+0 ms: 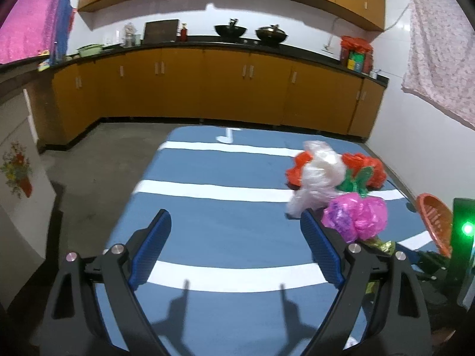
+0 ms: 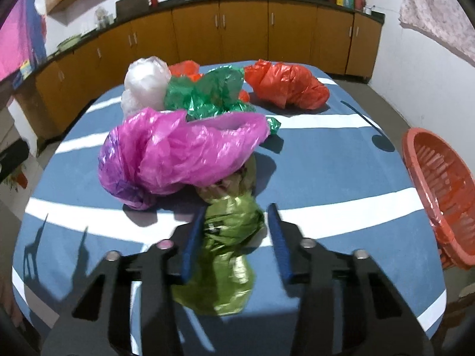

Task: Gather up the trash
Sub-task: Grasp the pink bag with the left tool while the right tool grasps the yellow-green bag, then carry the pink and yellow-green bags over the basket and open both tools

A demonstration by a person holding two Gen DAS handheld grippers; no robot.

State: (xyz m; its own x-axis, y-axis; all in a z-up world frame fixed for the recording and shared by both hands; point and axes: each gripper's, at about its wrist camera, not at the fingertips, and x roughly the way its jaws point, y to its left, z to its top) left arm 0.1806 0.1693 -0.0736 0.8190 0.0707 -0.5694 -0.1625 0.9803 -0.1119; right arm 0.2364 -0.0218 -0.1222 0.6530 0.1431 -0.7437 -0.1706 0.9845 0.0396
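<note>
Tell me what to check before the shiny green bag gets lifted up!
1. Olive-green bag sits between the right gripper fingers: ok.
2. Pads pressing the bag firmly on both sides: cannot tell; a gap shows on one side.
3. Pink bag clear of the olive-green bag: not ok, it overlaps its far end.
4. Orange basket in view beside the table: ok.
5. Left gripper open with nothing between its fingers: ok.
</note>
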